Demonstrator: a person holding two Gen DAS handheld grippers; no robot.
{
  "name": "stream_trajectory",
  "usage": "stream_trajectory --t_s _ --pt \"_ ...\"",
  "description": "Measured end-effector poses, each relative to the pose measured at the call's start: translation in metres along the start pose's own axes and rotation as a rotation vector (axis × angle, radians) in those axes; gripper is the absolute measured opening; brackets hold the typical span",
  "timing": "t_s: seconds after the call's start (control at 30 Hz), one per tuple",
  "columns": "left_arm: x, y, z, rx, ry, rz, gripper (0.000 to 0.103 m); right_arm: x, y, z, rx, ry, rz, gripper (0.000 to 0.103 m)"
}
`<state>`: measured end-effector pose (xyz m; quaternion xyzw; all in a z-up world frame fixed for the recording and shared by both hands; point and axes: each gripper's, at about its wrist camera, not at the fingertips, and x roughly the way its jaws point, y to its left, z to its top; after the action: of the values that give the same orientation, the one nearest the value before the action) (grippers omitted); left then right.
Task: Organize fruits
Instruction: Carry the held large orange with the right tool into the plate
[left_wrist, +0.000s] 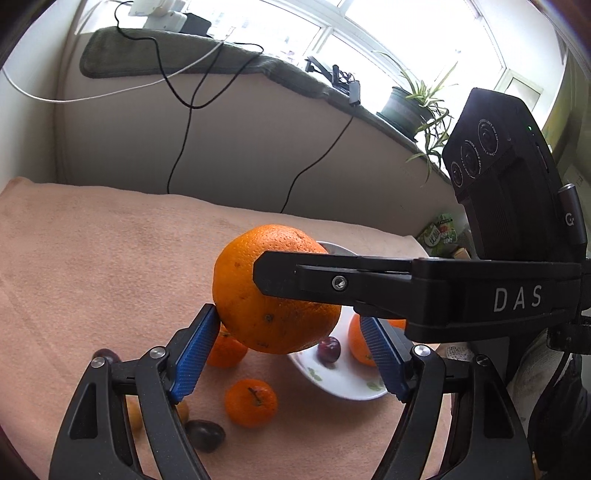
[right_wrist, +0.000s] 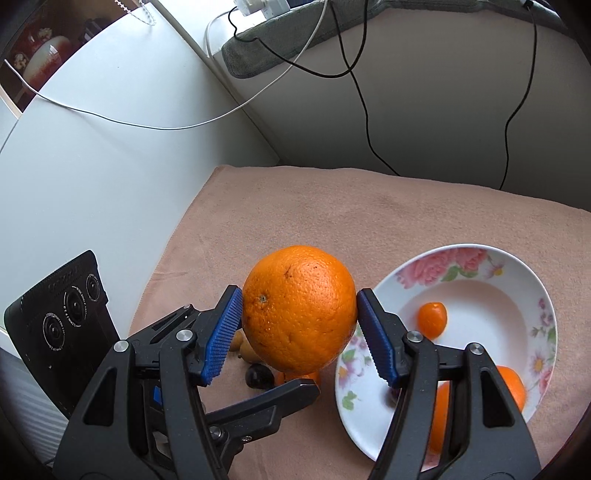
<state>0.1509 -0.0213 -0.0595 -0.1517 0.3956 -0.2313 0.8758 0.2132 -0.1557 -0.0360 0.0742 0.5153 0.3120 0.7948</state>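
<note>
Right wrist: right hand-held gripper (right_wrist: 299, 328) clamps orange (right_wrist: 299, 308) above cloth (right_wrist: 332, 206).

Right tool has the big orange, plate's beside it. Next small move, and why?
Probably swing the right tool rightward over the plate: its pads sit against both sides of the big orange, the left tool looks open, and fruit already lies there.

Black plastic grippers w/ silver screws, ribbed blue jaws, white "DAS" lettering (left_wrist: 517, 298)
</note>
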Motion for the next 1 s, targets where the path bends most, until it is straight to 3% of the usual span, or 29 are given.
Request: stream_trajectory --t_s 0.57,1.0 --pt "0.032 -0.044 -0.014 0.052 0.088 -0.044 0.077 -0.023 -0.047 -0.022 0.076 -0.018 -0.032 0.067" --pt "0.055 -0.071 0.002 0.109 0.097 -0.039 0.077 -0.037 -0.078 -0.015 0.122 -0.070 -0.023 0.067"
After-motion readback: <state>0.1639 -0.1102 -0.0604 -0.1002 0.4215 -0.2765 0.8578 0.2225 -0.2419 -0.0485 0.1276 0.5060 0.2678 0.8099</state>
